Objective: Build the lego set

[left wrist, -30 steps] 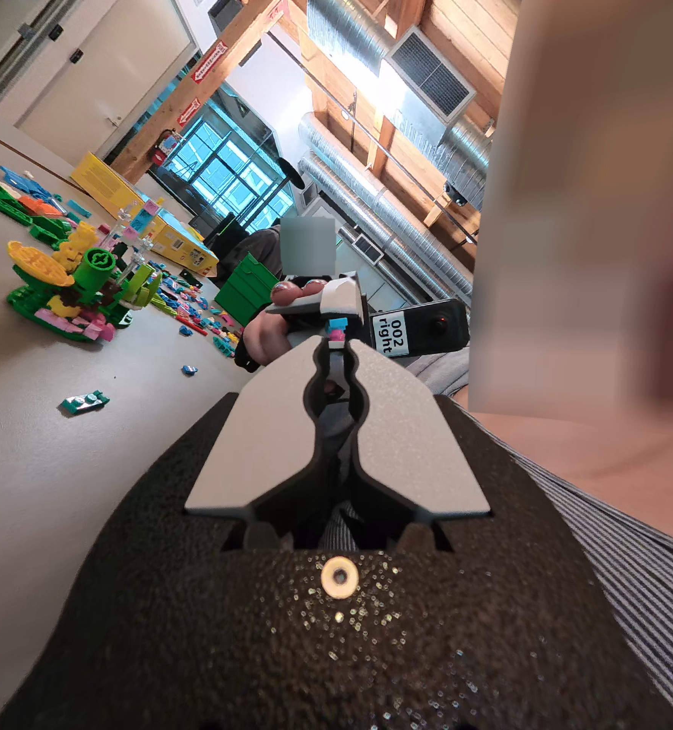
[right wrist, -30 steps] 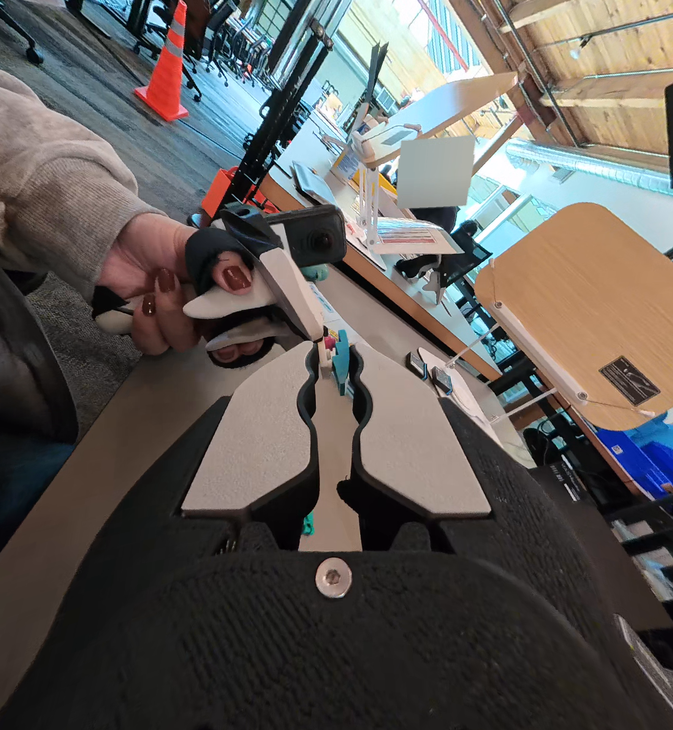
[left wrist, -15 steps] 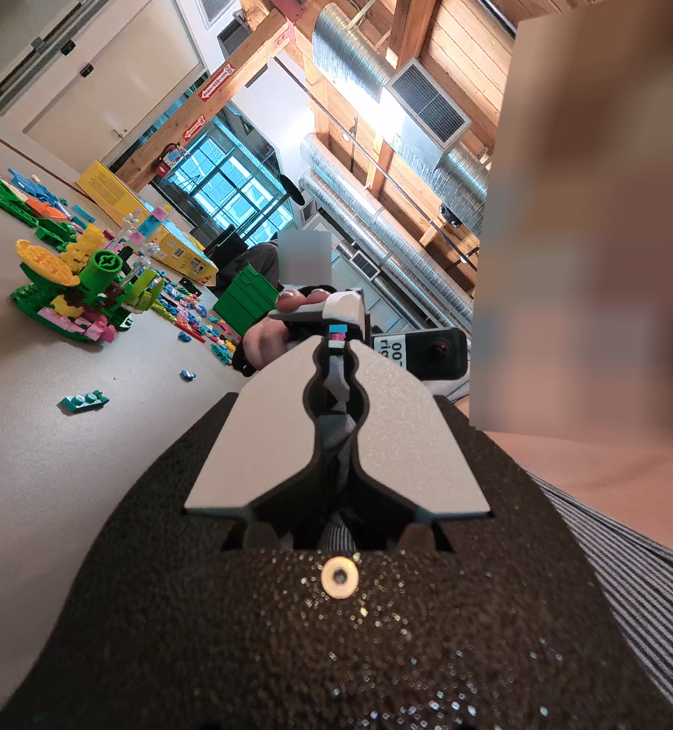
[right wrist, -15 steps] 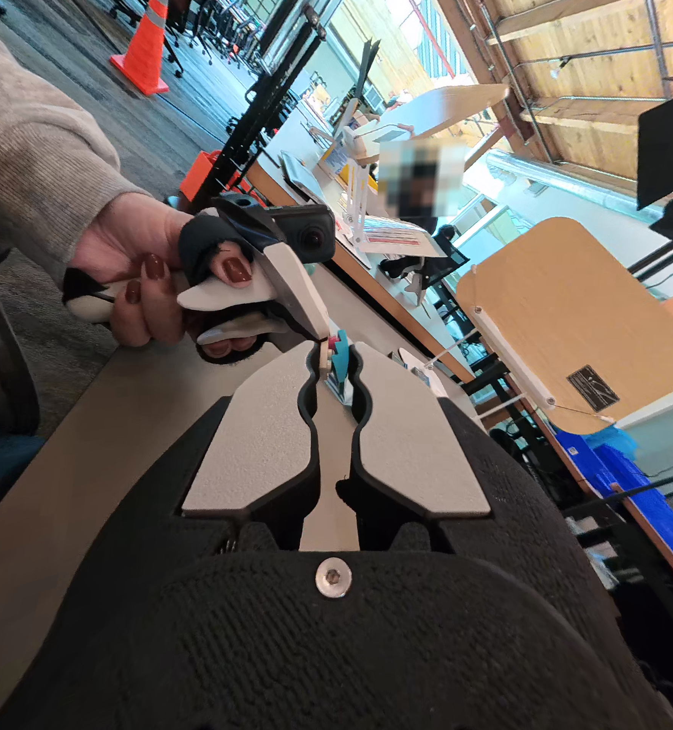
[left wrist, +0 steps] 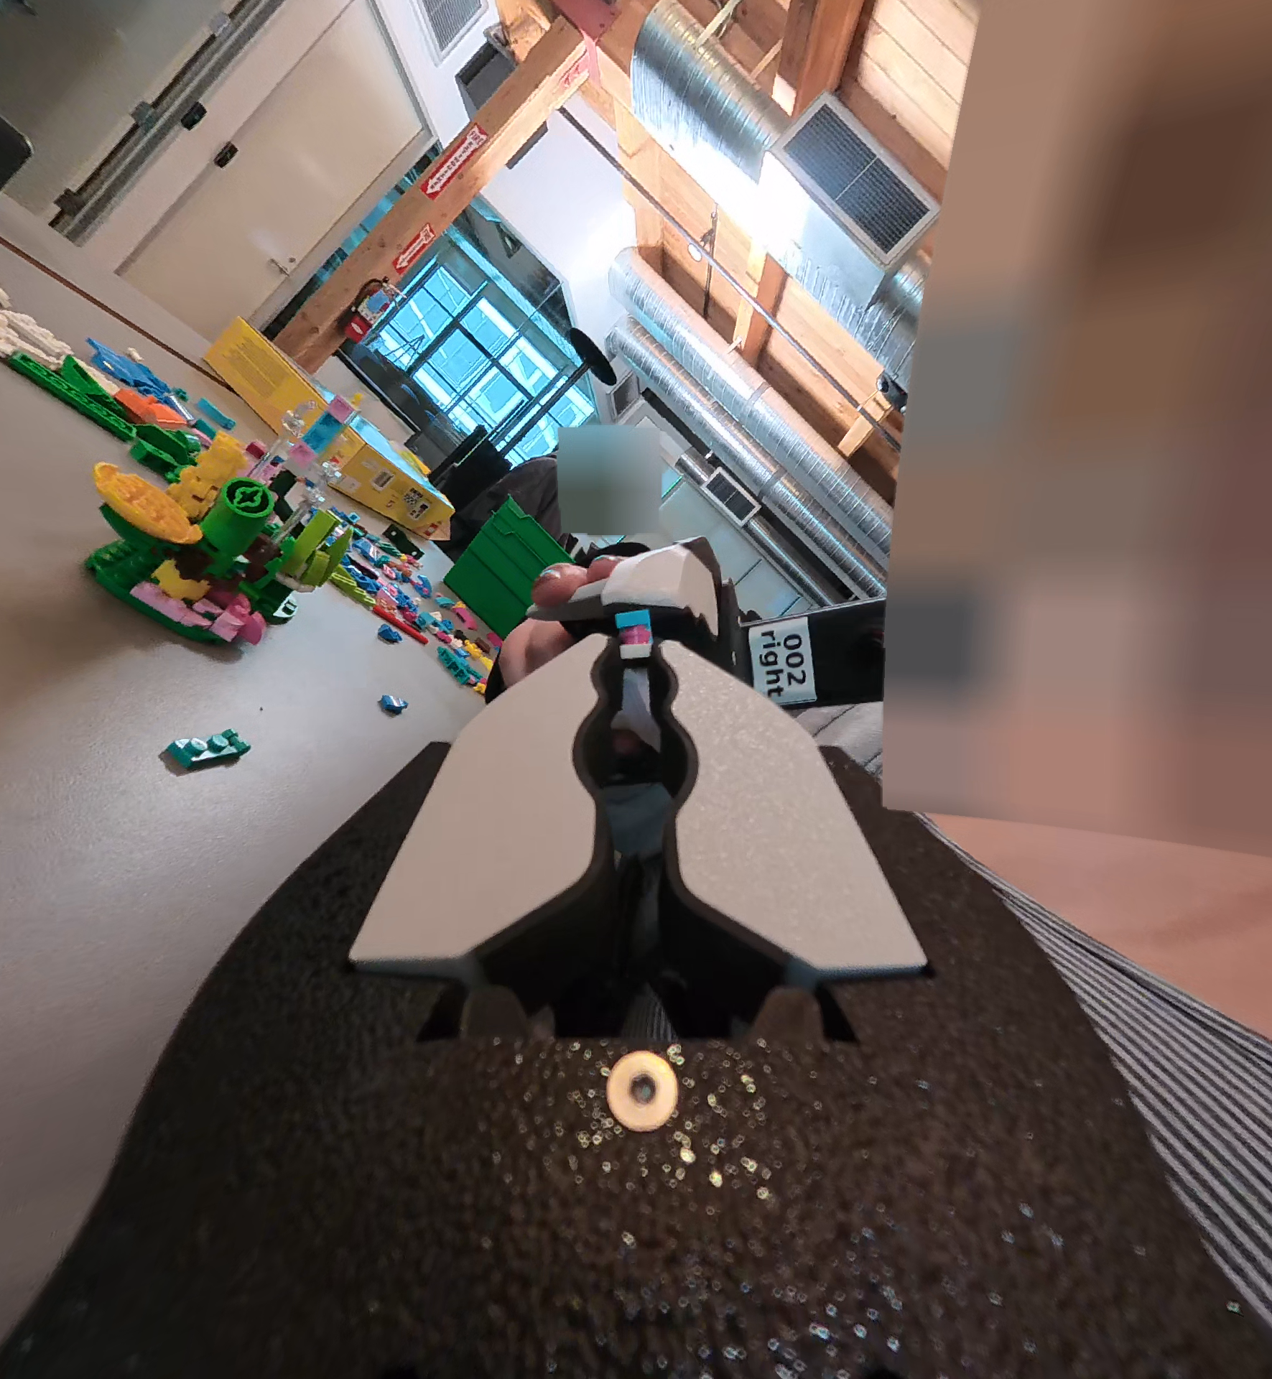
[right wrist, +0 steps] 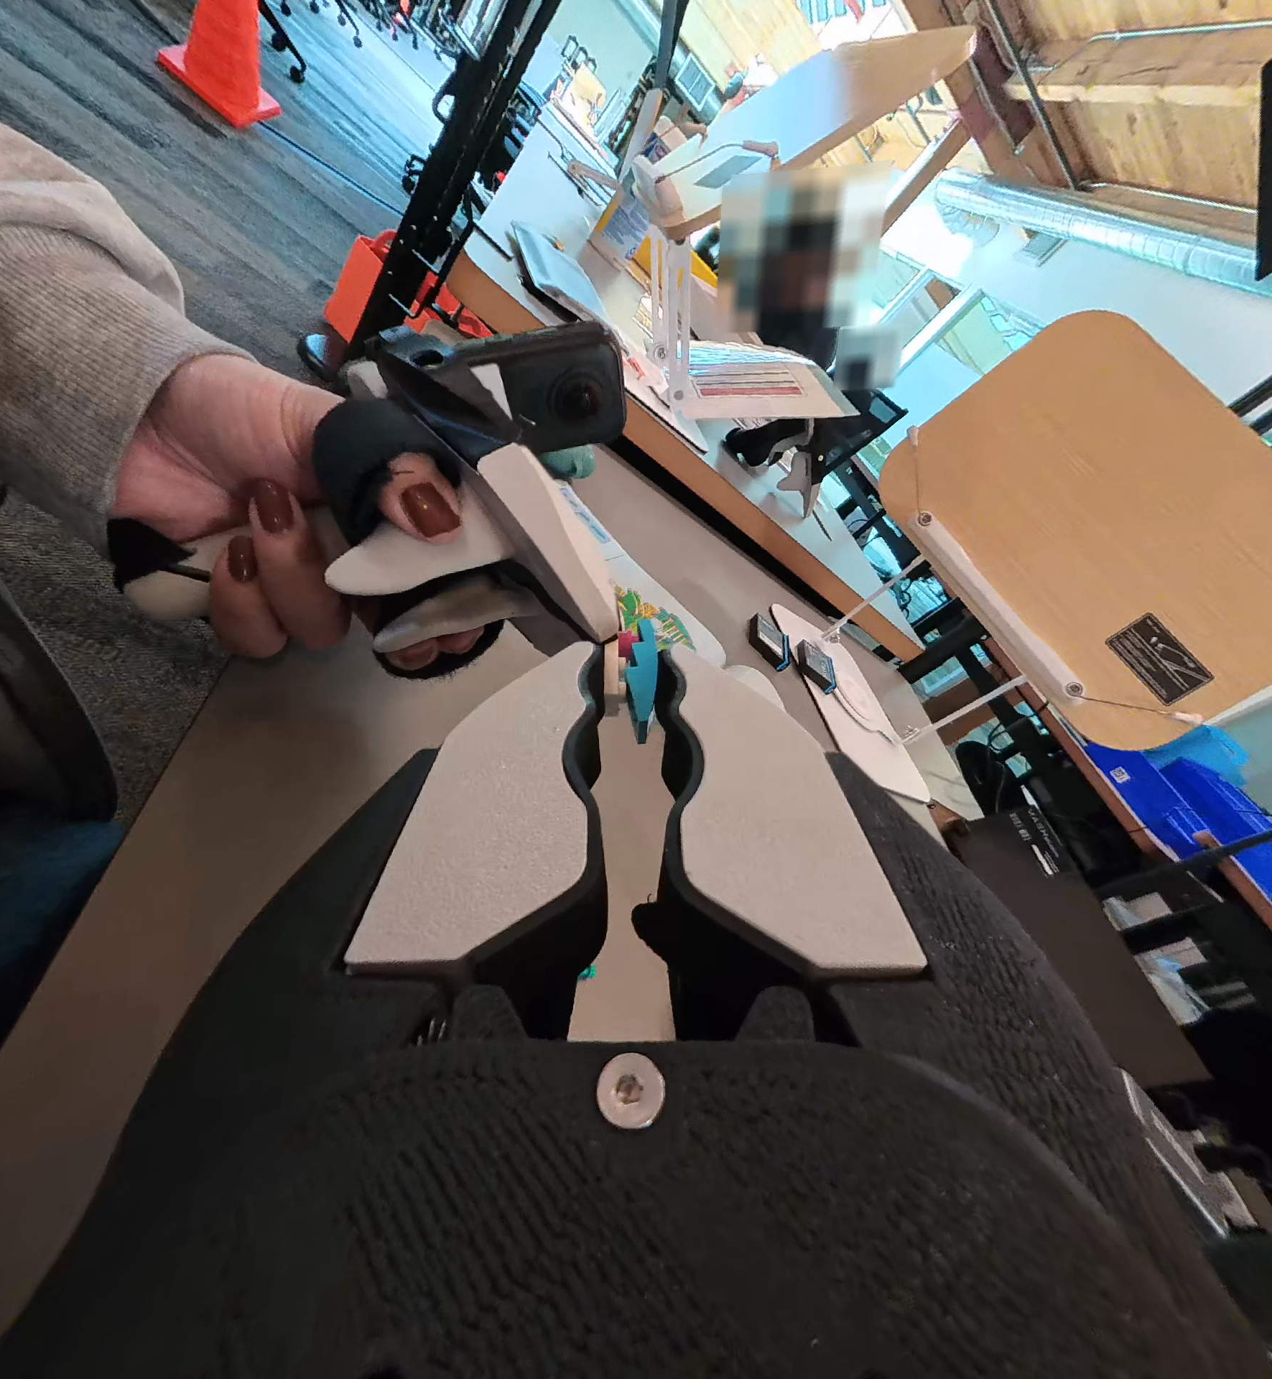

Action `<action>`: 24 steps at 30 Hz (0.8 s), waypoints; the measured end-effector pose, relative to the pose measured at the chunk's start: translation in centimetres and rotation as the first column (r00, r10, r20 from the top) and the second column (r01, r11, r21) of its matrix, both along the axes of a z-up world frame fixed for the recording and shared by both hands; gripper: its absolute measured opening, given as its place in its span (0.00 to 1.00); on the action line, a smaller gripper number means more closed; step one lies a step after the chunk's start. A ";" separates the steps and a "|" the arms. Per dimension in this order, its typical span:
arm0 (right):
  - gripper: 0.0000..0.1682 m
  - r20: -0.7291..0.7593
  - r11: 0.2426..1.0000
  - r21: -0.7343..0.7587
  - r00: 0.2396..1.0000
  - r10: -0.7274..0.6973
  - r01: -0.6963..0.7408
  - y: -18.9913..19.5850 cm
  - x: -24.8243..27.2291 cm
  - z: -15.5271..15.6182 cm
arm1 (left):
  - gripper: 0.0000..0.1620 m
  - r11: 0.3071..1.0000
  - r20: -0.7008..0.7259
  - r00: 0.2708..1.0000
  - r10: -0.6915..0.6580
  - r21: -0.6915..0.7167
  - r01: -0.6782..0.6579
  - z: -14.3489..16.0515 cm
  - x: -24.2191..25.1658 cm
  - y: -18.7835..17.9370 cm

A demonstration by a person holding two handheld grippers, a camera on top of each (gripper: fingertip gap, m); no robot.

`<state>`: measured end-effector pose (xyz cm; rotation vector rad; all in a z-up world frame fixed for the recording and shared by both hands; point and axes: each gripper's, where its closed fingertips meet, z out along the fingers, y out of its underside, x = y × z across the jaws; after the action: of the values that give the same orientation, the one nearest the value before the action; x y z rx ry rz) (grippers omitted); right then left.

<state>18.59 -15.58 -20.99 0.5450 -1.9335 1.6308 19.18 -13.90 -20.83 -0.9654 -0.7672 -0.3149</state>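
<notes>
A small lego assembly of white, pink and blue-teal pieces (left wrist: 633, 634) is held above the grey table (left wrist: 133, 858). My left gripper (left wrist: 631, 657) is shut on its white end. My right gripper (right wrist: 629, 683) is shut on the white and teal pieces (right wrist: 644, 675). The two grippers meet tip to tip. The right gripper, with a hand on it, shows in the left wrist view (left wrist: 655, 582) just beyond my left fingertips. The left gripper, also hand-held, shows in the right wrist view (right wrist: 603, 630), touching the pink piece.
A green, yellow and pink lego build (left wrist: 192, 552) stands on the table at left, with several loose pieces (left wrist: 424, 619) behind it and a teal piece (left wrist: 207, 748) nearer. A yellow box (left wrist: 319, 425) and a green bin (left wrist: 502, 567) sit farther back. An instruction booklet (right wrist: 662, 623) lies past the grippers. Left and right tips are no more than a few centimetres apart.
Both grippers stay shut and tip to tip on the small assembly. They have tilted and shifted slightly together, so the background has moved in both views.
</notes>
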 end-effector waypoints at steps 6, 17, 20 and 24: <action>0.07 0.024 0.999 -0.041 1.000 0.002 -0.001 0.1 0.0 0.3 | 0.04 0.999 0.017 1.000 -0.008 0.048 0.007 0.2 0.0 0.1; 0.08 -0.027 0.992 -0.128 1.000 -0.016 0.012 0.0 0.1 0.7 | 0.04 0.995 0.015 1.000 -0.007 0.103 0.005 0.6 0.0 -0.1; 0.10 -0.040 0.993 -0.111 0.998 -0.045 0.040 -0.3 -0.1 0.4 | 0.04 0.995 0.009 1.000 0.013 0.094 -0.014 0.6 -0.1 -0.1; 0.10 -0.049 0.993 -0.113 0.998 -0.046 0.040 -0.2 -0.1 0.3 | 0.04 0.997 0.001 1.000 0.027 0.078 -0.027 0.5 -0.1 0.0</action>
<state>18.44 -15.81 -20.66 0.4926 -1.7920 1.6703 19.05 -13.91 -20.29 -0.8806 -0.7620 -0.3189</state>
